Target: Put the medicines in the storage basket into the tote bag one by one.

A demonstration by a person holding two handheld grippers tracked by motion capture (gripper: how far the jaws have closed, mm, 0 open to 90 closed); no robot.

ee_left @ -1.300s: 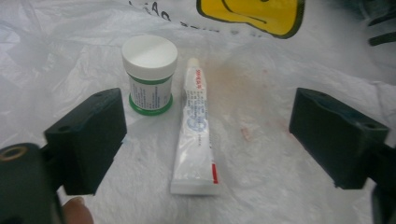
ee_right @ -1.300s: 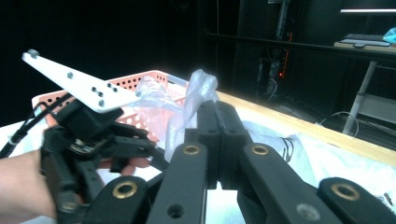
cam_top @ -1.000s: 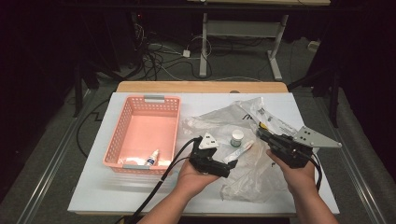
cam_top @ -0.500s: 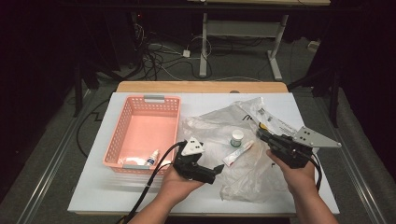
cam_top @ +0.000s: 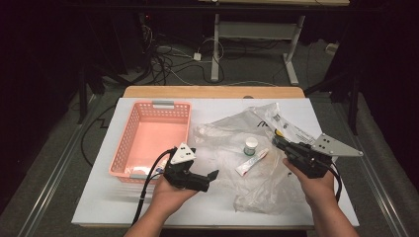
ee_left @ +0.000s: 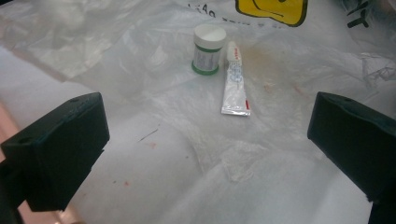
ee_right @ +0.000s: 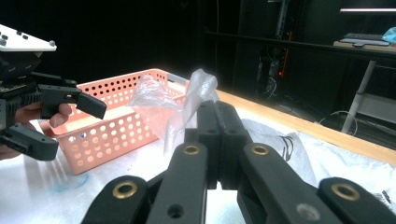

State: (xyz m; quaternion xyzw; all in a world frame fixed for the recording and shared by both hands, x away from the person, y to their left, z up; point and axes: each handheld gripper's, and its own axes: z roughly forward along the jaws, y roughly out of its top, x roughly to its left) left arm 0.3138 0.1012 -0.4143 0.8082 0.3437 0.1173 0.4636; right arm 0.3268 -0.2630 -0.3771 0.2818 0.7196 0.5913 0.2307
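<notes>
While my right gripper (ee_right: pixel 217 140) pinches the plastic bag (cam_top: pixel 257 170), my left gripper's (cam_top: pixel 210 178) fingers gape toward the tube (ee_left: pixel 235 79) lying on it; the neighbouring jar (ee_left: pixel 207 49) might topple if nudged.

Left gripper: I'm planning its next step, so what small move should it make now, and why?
Probably ease the open left gripper forward toward the white tube lying beside the small jar on the plastic bag, which the right gripper pinches. Both lie ahead of the jaws, untouched.
</notes>
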